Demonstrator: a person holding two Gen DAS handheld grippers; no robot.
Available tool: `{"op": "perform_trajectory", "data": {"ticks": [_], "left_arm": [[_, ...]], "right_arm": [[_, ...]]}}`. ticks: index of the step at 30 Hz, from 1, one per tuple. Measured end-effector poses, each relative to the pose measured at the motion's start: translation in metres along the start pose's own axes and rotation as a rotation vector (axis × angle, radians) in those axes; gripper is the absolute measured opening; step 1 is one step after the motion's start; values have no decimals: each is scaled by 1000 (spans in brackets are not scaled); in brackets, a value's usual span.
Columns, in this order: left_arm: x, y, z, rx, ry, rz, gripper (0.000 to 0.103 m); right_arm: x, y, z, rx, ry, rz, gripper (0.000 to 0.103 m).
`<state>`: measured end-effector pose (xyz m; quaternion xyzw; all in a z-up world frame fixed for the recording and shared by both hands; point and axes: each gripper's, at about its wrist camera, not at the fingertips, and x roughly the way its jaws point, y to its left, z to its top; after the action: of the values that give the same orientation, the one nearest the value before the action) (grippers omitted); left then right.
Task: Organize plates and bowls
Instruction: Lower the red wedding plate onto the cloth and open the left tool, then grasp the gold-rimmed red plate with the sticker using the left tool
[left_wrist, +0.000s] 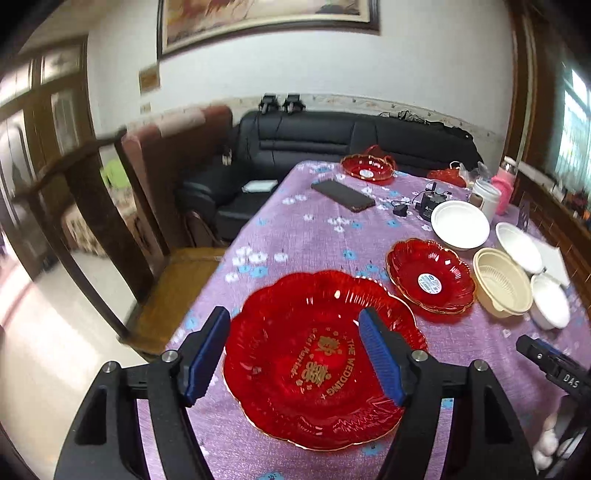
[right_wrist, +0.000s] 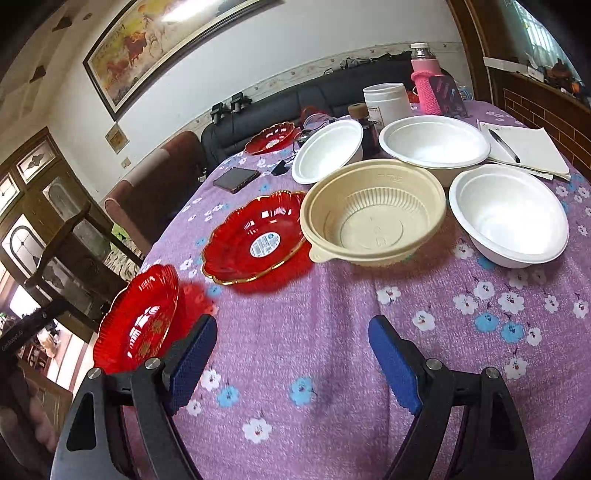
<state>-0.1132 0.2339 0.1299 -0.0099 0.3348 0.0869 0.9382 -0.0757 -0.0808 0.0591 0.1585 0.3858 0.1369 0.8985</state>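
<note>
A large red plate with gold lettering (left_wrist: 295, 398) lies flat on the purple flowered tablecloth (left_wrist: 314, 236). My left gripper (left_wrist: 293, 317) hovers over it, open, its blue pads clear of the plate. In the right wrist view this plate (right_wrist: 136, 321) is at the lower left. My right gripper (right_wrist: 291, 325) is open over bare cloth. Ahead stand a small red scalloped plate with a sticker (right_wrist: 255, 236) (left_wrist: 430, 280), a beige bowl (right_wrist: 373, 214) (left_wrist: 502, 282) and three white bowls (right_wrist: 328, 149) (right_wrist: 434, 144) (right_wrist: 509, 218).
Another red dish (left_wrist: 367, 168) sits at the table's far end, with a black phone (left_wrist: 343, 195) nearer. A white jar (right_wrist: 386, 101), a pink bottle (right_wrist: 424, 81) and a notepad with a pen (right_wrist: 524, 147) stand behind the bowls. A wooden chair (left_wrist: 177, 273) is left of the table.
</note>
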Motion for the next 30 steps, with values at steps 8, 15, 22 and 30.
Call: {"op": "perform_trajectory", "data": {"ticks": [8, 15, 22, 30], "left_arm": [[-6, -39, 6, 112, -34, 49, 76], [3, -59, 10, 162, -24, 98, 76], [18, -67, 14, 186, 15, 104, 76], [41, -72, 36, 192, 40, 66, 76]], "right_arm": [[8, -2, 0, -11, 38, 2, 88], [23, 9, 12, -65, 68, 2, 88], [59, 12, 25, -4, 148, 103, 87], [91, 10, 27, 41, 171, 78, 87]]}}
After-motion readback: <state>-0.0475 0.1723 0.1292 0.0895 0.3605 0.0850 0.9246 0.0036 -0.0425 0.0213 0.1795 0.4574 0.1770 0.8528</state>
